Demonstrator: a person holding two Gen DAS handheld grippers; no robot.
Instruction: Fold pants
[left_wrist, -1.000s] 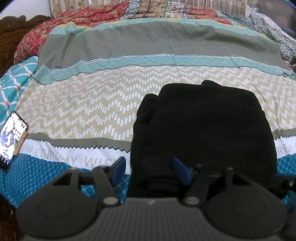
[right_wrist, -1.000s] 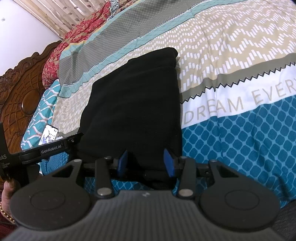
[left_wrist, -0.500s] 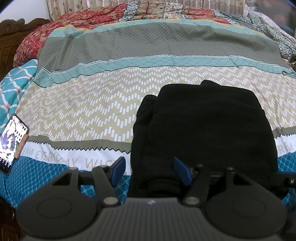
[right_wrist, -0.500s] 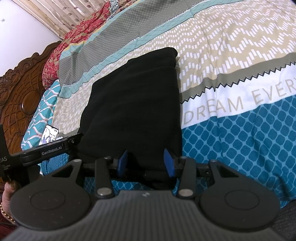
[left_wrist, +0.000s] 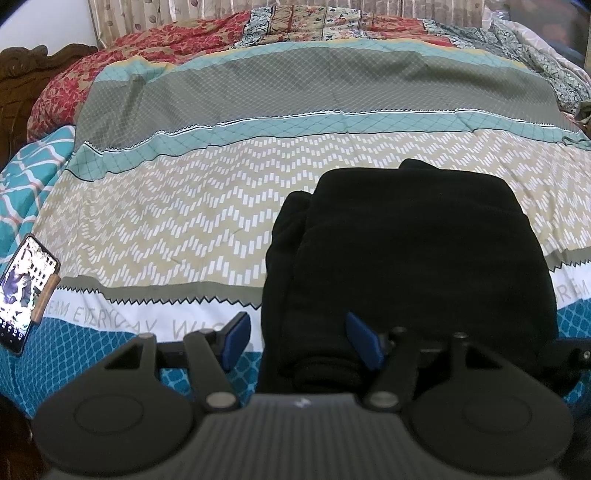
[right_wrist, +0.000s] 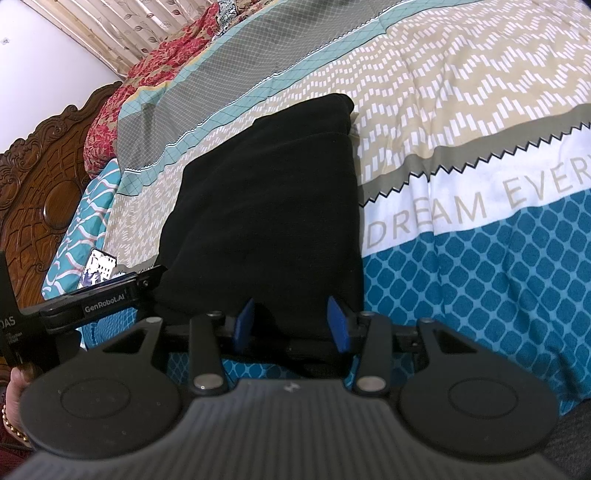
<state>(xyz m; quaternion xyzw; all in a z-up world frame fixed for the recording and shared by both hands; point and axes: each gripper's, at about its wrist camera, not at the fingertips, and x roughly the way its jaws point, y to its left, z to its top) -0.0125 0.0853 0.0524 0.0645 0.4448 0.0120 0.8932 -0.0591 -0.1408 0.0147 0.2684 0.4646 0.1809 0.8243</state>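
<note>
The black pants (left_wrist: 410, 258) lie folded into a thick rectangle on the patterned bedspread (left_wrist: 184, 221); they also show in the right wrist view (right_wrist: 266, 206). My left gripper (left_wrist: 301, 341) is open at the near left corner of the pile, its blue pads wide apart around the near edge. My right gripper (right_wrist: 291, 325) is open at the near edge of the pile, blue pads either side of the fabric without pinching it. The left gripper's body (right_wrist: 107, 295) shows at the left of the right wrist view.
A phone (left_wrist: 24, 291) with a lit screen lies on the bed at the left edge. A carved wooden headboard (right_wrist: 40, 173) stands at the left. Red floral bedding (left_wrist: 184, 40) is piled at the far side. The bedspread (right_wrist: 480, 147) stretches right of the pants.
</note>
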